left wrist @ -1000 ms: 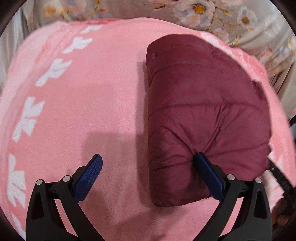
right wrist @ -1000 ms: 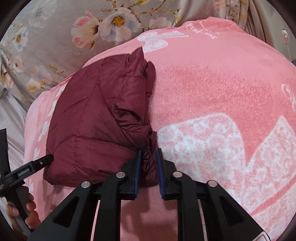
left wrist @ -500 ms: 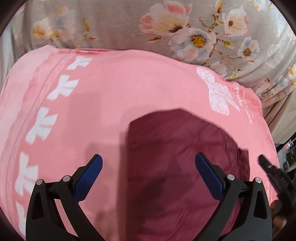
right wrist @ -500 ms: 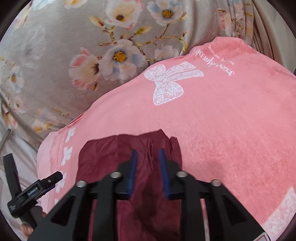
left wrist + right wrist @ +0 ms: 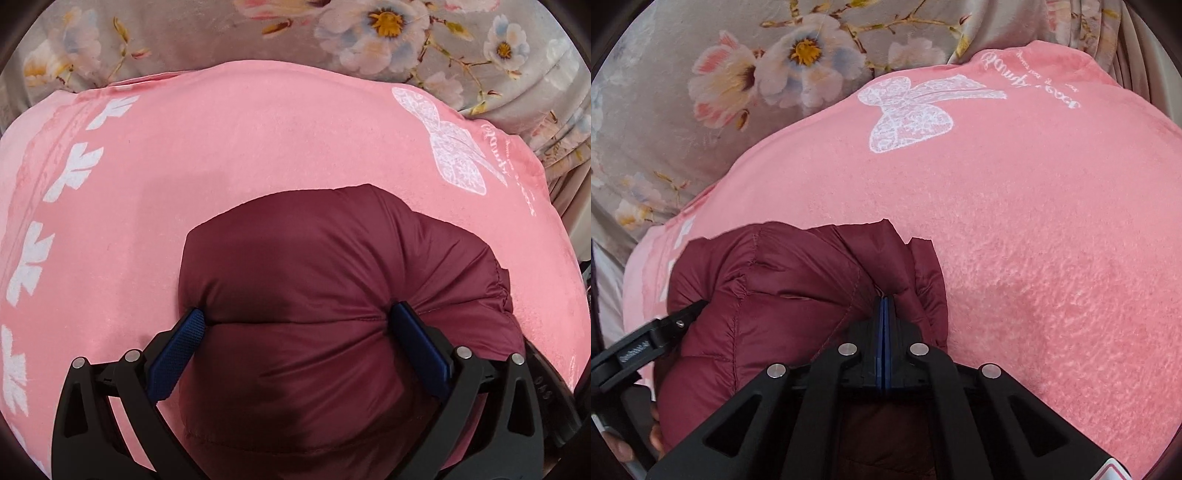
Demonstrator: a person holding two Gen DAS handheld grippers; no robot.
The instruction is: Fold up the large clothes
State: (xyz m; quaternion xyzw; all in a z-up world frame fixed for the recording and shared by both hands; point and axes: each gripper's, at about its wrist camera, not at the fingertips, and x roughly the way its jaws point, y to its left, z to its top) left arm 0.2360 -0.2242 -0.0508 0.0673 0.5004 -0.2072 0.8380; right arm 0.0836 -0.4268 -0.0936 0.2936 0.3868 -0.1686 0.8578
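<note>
A: What has moved since a second ago?

B: Both claws have travelled across the pink blanket [image 5: 258, 155] with the maroon puffer jacket [image 5: 332, 295], and the floral bedding [image 5: 701, 110] now fills more of the far view. The right claw [image 5: 884, 306], whose pads stood slightly apart before, now has its blue pads pressed flat together.

A: Nearest first, then. What is the right claw doing?

B: It is pinching a thin fold at the jacket's edge, the fabric bunching just past the pad tips.

A: And the left claw [image 5: 295, 325]?

B: Spread wide, straddling the folded jacket. Both blue pads [image 5: 417, 343] dent the padding from either side, so it squeezes the bundle.

A: Where does the jacket sit?

B: Folded into a puffy bundle on the pink blanket, close under both claws.

A: Farther out?

B: A white lace bow print [image 5: 916, 110] on the blanket, then the floral bedding at the back.
</note>
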